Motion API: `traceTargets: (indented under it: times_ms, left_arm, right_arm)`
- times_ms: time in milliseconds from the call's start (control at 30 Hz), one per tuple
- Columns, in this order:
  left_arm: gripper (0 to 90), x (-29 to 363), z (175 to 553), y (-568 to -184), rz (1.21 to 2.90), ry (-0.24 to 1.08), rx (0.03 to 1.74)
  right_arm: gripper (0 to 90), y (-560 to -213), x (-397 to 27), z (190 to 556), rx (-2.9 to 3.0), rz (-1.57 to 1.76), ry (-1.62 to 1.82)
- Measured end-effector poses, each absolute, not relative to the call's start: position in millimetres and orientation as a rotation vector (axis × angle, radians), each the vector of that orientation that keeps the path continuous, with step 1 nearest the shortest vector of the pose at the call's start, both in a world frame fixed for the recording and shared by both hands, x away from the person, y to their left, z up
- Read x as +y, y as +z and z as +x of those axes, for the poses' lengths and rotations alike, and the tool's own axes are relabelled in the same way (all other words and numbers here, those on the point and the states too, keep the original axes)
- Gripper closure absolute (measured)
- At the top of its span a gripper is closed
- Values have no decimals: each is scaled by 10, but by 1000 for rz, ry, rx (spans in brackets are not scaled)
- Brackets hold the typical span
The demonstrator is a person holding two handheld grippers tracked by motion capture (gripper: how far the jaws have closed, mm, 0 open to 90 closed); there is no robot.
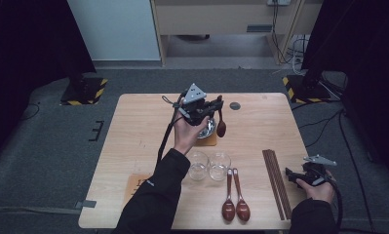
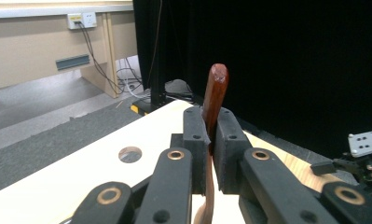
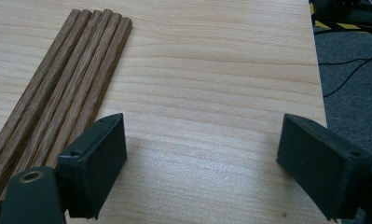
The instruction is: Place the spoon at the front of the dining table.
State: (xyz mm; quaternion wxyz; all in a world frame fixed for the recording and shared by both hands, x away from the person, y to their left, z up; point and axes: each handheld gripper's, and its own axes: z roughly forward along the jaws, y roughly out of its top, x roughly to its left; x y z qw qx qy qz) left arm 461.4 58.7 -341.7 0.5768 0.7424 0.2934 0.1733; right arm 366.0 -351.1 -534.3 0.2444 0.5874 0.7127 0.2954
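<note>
My left gripper (image 1: 215, 106) is raised over the middle of the wooden table (image 1: 133, 126) and is shut on a dark red-brown wooden spoon (image 1: 221, 126). The spoon's bowl hangs down beside a small metal bowl (image 1: 207, 129). In the left gripper view the spoon's handle (image 2: 216, 93) stands upright, pinched between the two black jaws of the left gripper (image 2: 210, 140). My right gripper (image 1: 293, 175) rests low at the table's right front, open. In the right gripper view the right gripper (image 3: 202, 158) has bare tabletop between its jaws, and a row of wooden chopsticks (image 3: 58, 102) lies to their left.
The metal bowl sits on a cork coaster (image 1: 210, 142). Two clear glasses (image 1: 198, 165) (image 1: 219, 165) stand mid-table. Two more wooden spoons (image 1: 235, 204) lie at the front. The chopsticks (image 1: 277, 183) lie right of them. Another coaster (image 1: 136, 183) sits front left. A round hole (image 1: 235, 105) marks the far side.
</note>
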Motion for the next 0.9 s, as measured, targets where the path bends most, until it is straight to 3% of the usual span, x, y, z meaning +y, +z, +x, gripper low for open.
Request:
traceTargets:
  times_ms: [900]
  left_arm:
    - [845,842,4816,-3506,1712,451,763]
  right_arm:
    - [53,-5356,-3515,3685,1937,1637,786]
